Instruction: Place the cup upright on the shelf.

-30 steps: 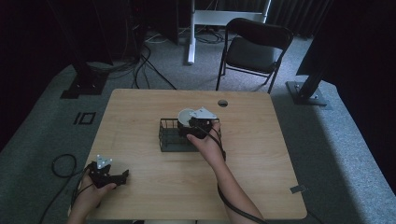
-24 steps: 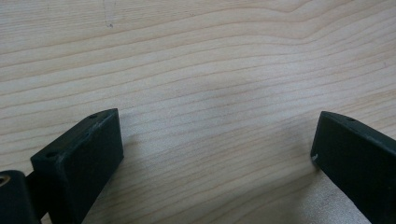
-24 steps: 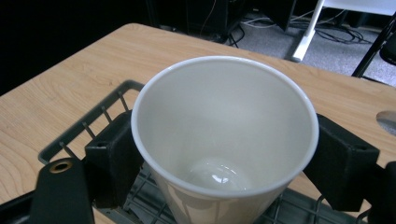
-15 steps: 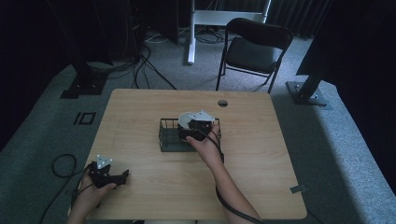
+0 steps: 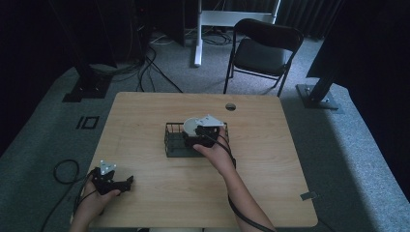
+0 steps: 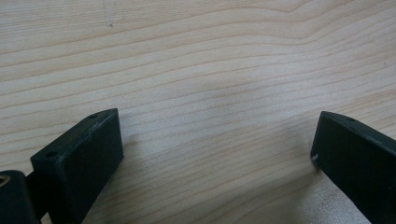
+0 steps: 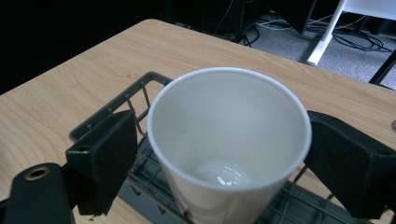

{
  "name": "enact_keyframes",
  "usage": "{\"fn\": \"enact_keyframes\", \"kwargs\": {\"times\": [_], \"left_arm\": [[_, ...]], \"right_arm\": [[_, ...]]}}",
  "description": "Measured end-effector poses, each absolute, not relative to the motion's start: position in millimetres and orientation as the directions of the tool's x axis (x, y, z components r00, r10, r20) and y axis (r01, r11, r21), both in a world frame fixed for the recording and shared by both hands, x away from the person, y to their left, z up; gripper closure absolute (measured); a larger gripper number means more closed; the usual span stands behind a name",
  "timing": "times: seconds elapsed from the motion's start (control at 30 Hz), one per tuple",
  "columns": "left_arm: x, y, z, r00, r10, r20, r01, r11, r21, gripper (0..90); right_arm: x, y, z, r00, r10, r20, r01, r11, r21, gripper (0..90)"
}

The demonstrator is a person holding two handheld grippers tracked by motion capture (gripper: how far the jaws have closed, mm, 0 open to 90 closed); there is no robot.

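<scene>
White, empty cup (image 7: 229, 144) stands upright in the wire basket (image 5: 175, 143) mid-table (image 5: 145, 111), between the right hand-held gripper's (image 7: 224, 154) jaws, touching them. Left hand-held gripper (image 6: 215, 154) gapes empty, near the table's corner.

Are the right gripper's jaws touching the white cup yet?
Cannot tell. In the right gripper view the white cup sits between the right gripper jaws above the wire basket; the jaws flank the rim closely, but neither contact nor a gap shows plainly.

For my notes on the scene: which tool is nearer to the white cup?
Right. The right tool has its jaws on either side of the cup, over the wire basket. The left tool rests far off, near the table's front left corner.
</scene>
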State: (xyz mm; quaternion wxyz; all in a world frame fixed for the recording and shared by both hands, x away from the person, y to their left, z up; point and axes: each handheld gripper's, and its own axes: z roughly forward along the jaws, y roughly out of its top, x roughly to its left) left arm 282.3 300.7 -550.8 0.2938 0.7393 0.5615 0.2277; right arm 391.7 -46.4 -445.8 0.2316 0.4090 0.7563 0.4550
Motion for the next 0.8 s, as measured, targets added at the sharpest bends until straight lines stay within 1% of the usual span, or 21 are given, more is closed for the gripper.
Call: {"fn": "enact_keyframes", "kwargs": {"times": [0.5,0.8], "left_arm": [[282.3,300.4,-550.9,0.263,0.965,0.005,0.696,-0.193,0.691,2.6],[282.3,300.7,-550.8,0.266,0.964,0.007,0.697,-0.197,0.69,2.6]], "right_arm": [[375.2,-73.3,-445.3,-0.565,0.825,0.016,0.388,0.249,0.888,11.7],[366.3,-88.9,-447.2,-0.553,0.833,0.011,0.381,0.241,0.892,11.7]]}}
